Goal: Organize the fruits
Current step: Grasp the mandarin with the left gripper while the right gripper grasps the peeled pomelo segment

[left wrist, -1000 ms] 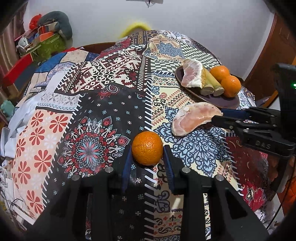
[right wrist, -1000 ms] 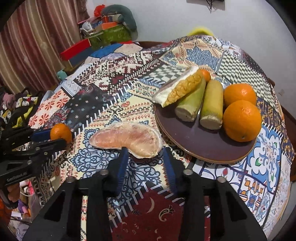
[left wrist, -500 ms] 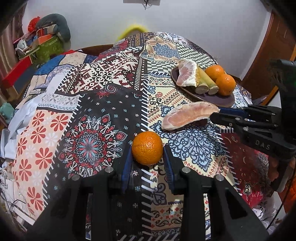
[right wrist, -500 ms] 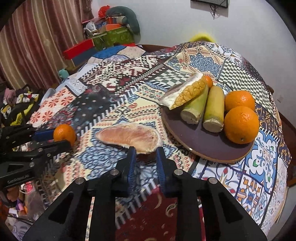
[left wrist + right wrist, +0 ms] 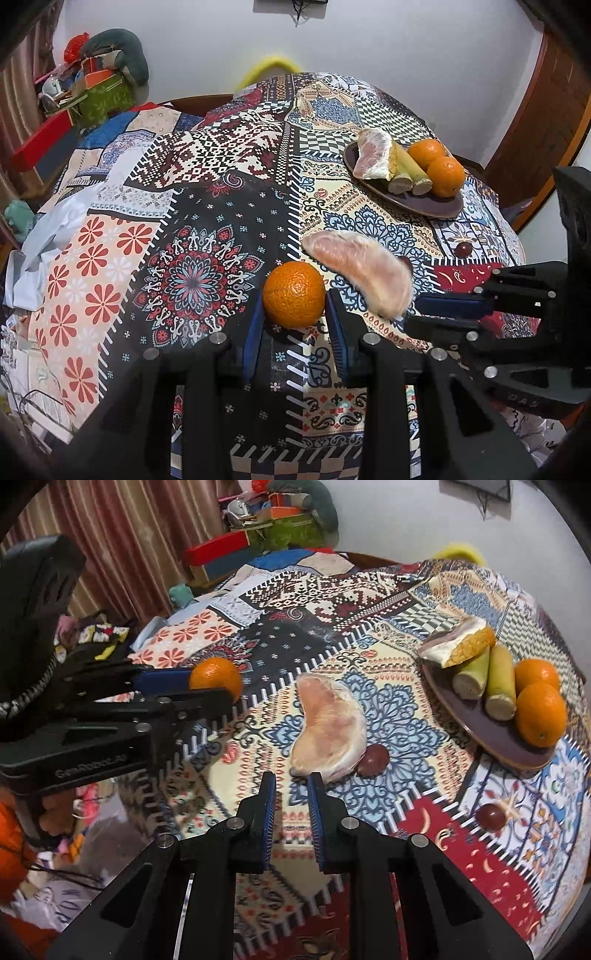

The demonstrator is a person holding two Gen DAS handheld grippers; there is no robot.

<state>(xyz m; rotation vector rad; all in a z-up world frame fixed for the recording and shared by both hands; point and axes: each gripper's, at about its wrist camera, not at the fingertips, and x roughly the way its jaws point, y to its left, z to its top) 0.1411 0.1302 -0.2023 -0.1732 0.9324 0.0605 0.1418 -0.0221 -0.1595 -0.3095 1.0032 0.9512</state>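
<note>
Left gripper (image 5: pixel 294 328): blue-padded fingers closed on the round orange mandarin (image 5: pixel 294 294), near the table's front edge.
Right gripper (image 5: pixel 290 805): jaws narrowly parted; grip on the pale pink peeled pomelo wedge (image 5: pixel 330 726) cannot be told.
Small dark round fruit (image 5: pixel 373 758): touching the wedge.
Dark oval plate (image 5: pixel 424 205), far right edge: holds pomelo, cane pieces, oranges.
Handling: keep the squeeze light, carry the mandarin level to the plate's bare near rim.

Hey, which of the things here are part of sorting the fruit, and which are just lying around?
Part of the job:
- orange held in the left tool
- pomelo segment held by the right tool
- plate with two oranges, sugarcane pieces and another pomelo piece
- two small dark fruits on the cloth

Just lying about:
- patterned tablecloth
- boxes and clutter by the wall
</note>
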